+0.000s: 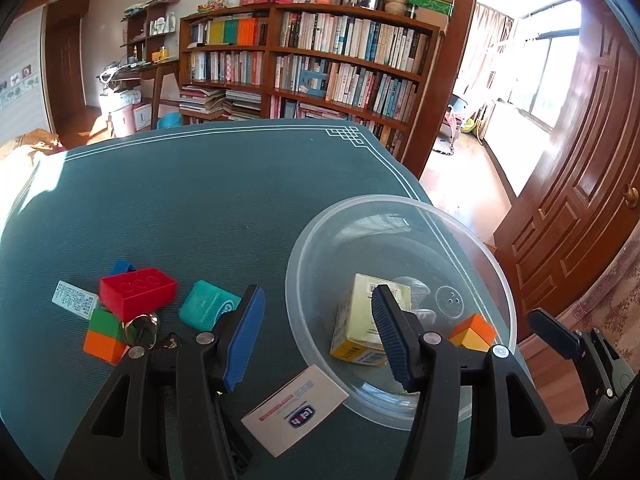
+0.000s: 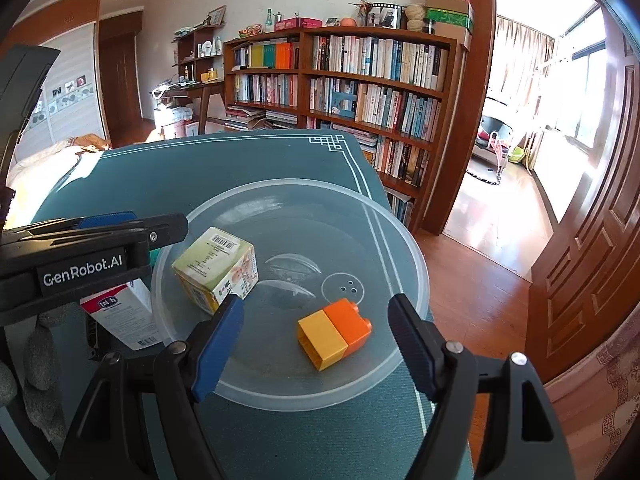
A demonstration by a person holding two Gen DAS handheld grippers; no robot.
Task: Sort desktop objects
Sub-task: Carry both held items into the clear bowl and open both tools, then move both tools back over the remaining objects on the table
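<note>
A clear plastic bowl (image 1: pixel 400 204) (image 2: pixel 416 264) sits on the green table mat (image 1: pixel 200 200). In it lie a yellow-green carton (image 1: pixel 356 320) (image 2: pixel 216 268) and an orange-and-yellow brick (image 1: pixel 472 332) (image 2: pixel 334 332). My left gripper (image 1: pixel 318 300) is open and straddles the bowl's left rim, its right finger in front of the carton, nothing held. My right gripper (image 2: pixel 318 306) hangs open over the bowl, just above the orange-and-yellow brick, pads clear of it. A white printed box (image 1: pixel 296 408) (image 2: pixel 120 316) lies against the bowl's near-left rim.
Left of the bowl lie a red brick (image 1: pixel 136 290), a teal case (image 1: pixel 206 308), a green-and-orange brick (image 1: pixel 104 336), a white tag (image 1: pixel 74 302), a key ring (image 1: pixel 142 330) and a blue piece (image 1: pixel 122 268). A bookcase (image 1: pixel 312 60) stands beyond the table's far edge.
</note>
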